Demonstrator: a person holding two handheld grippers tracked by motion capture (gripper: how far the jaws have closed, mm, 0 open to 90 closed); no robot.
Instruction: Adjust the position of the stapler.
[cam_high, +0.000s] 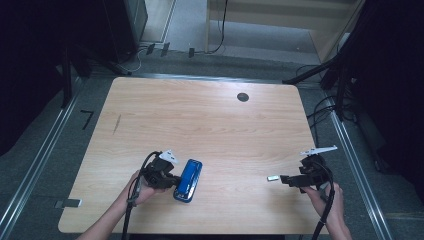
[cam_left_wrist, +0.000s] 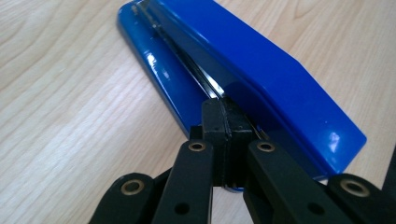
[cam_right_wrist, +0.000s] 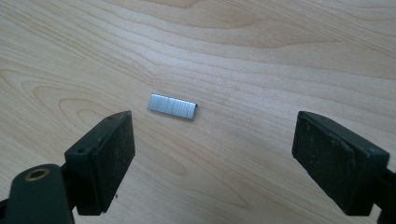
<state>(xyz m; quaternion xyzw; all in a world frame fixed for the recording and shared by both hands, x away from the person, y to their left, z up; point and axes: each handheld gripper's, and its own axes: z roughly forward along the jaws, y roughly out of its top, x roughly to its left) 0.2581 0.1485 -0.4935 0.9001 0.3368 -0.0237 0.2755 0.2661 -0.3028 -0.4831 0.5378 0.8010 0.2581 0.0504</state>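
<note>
A blue stapler (cam_high: 188, 180) (cam_left_wrist: 261, 70) lies flat on the wooden table (cam_high: 210, 125) near its front edge, left of centre. My left gripper (cam_high: 172, 181) (cam_left_wrist: 227, 121) is shut, its pads pressed together, with the tips against the slit between the stapler's top and base at one side. At the right, my right gripper (cam_high: 285, 178) (cam_right_wrist: 212, 140) rests low over the table with its jaws wide open. A short silver strip of staples (cam_high: 272, 178) (cam_right_wrist: 172, 106) lies on the wood just ahead of the jaws, touching neither of them.
A small black round hole (cam_high: 243, 97) sits near the table's far edge, and a faint dark streak (cam_high: 116, 124) marks the left part. Cables and dark stands surround the table on the floor.
</note>
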